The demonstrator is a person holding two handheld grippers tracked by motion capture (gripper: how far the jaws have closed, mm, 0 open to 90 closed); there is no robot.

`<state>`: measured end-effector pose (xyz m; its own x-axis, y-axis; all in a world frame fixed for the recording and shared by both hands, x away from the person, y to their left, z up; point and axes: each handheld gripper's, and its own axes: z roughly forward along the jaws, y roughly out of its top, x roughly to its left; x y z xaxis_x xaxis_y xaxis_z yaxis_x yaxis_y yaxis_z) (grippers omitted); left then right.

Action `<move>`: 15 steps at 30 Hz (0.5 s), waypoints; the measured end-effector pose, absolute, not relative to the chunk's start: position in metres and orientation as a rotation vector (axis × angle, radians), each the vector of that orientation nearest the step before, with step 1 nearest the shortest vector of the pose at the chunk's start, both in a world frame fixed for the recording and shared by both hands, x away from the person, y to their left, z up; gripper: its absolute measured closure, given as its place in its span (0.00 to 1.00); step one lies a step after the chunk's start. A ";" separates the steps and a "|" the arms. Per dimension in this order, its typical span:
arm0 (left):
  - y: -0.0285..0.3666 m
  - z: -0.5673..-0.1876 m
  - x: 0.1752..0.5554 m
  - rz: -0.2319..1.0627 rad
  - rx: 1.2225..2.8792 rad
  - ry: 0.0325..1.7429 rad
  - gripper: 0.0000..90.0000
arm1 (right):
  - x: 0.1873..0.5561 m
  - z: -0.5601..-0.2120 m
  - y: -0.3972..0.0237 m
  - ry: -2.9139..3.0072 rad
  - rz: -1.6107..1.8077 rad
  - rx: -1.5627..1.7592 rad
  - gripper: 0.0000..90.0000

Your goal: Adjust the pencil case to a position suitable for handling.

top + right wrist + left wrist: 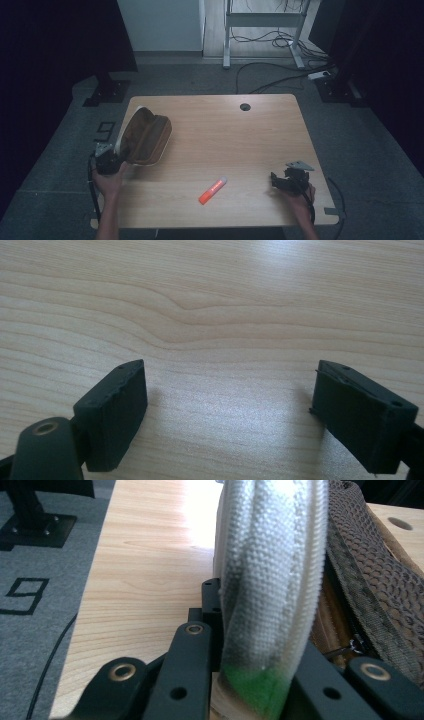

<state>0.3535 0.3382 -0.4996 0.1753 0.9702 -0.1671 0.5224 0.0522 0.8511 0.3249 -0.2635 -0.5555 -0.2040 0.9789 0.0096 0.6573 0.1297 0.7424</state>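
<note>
While the left gripper pinches the pouch's white edge, the right gripper sits wide open, probably just above the table, right of the orange marker.

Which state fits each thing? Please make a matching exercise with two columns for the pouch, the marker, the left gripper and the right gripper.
Things:
1. pouch
2. marker
3. left gripper
4. right gripper

States:
A. open, nothing between its jaws
B. lying free on the table, orange with a white cap
C. shut on the pouch's edge
D. brown, unzipped, held at one end

Pairs: 1-D, 2-B, 3-C, 4-A
</note>
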 end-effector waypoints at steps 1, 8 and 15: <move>0.337 -0.499 0.352 0.653 1.592 1.457 0.95 | 0.325 -0.556 -0.264 1.924 0.864 1.571 0.16; 0.328 -0.493 0.345 0.626 1.595 1.383 0.95 | 0.325 -0.556 -0.264 1.924 0.864 1.571 0.16; 0.318 -0.492 0.341 0.613 1.623 1.334 0.95 | 0.325 -0.555 -0.263 1.924 0.864 1.572 0.16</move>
<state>0.3414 0.3182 -0.4921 0.2895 0.9421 -0.1691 0.4856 0.0077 0.8742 0.3249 -0.2635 -0.5555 -0.2039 0.9789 0.0097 0.6577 0.1296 0.7421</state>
